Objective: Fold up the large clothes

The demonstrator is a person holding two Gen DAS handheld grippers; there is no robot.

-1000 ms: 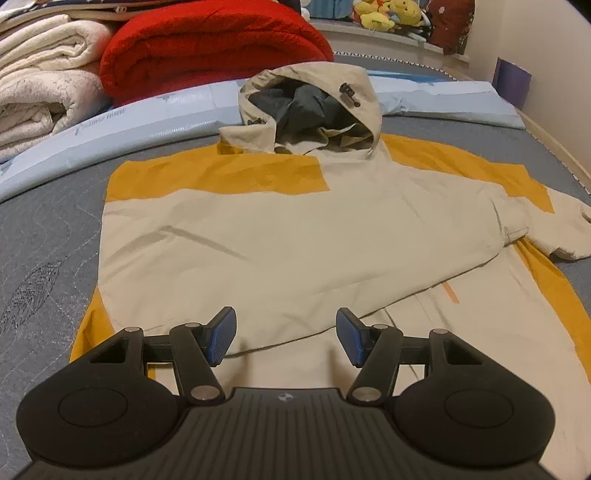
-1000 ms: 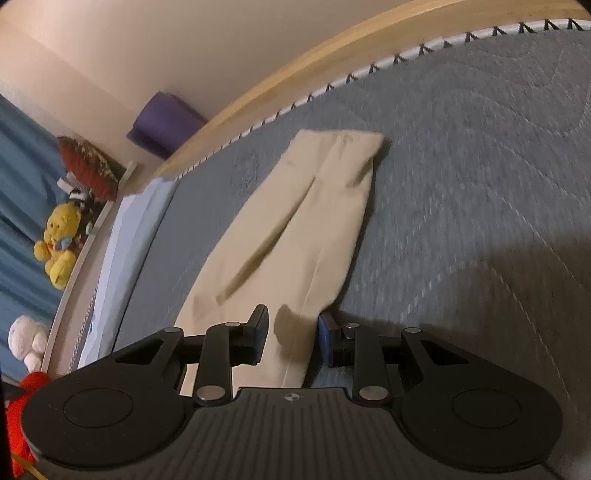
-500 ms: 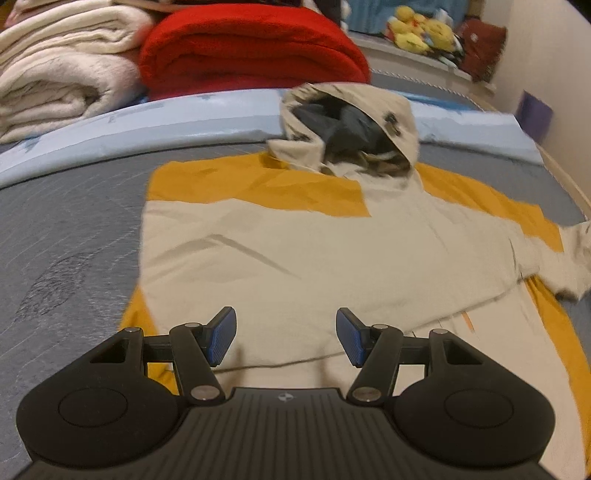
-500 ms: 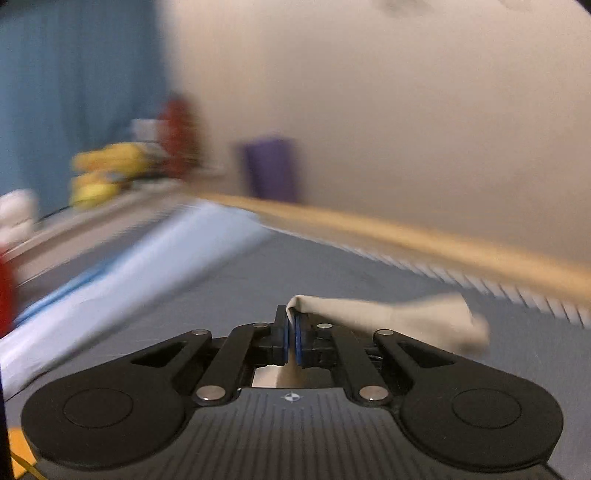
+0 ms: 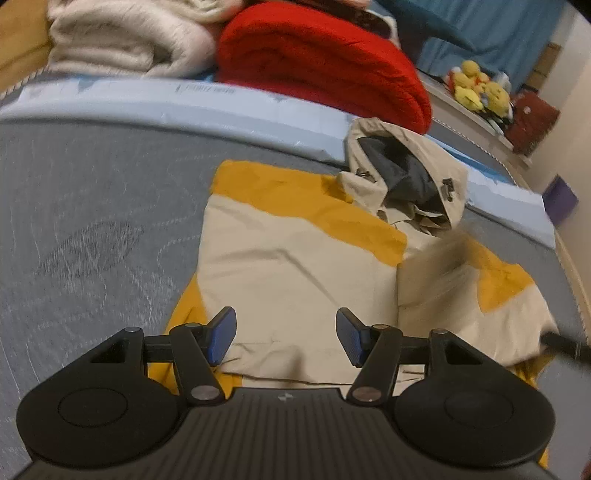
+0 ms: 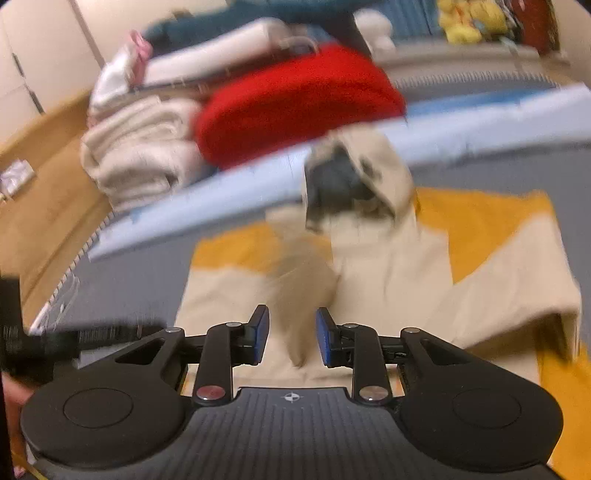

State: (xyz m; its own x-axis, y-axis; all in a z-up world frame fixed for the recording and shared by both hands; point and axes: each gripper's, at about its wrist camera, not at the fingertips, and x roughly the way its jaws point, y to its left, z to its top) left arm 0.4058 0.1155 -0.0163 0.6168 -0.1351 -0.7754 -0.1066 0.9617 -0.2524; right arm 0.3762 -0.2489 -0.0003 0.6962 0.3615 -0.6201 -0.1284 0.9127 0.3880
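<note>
My right gripper (image 6: 290, 338), jaws apart, has the beige-and-mustard hooded jacket's (image 5: 295, 266) blurred sleeve (image 6: 299, 295) running lengthwise ahead between them; left gripper (image 5: 284, 336), jaws wide apart, hovers over the hem.

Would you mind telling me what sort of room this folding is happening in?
Most likely a bedroom: the jacket lies on a grey quilted mattress, folded blankets are stacked behind it, and stuffed toys sit on a ledge by a blue curtain.

Red blanket (image 5: 325, 70) beside cream blankets (image 5: 125, 37); yellow plush toys (image 5: 476, 88) behind
</note>
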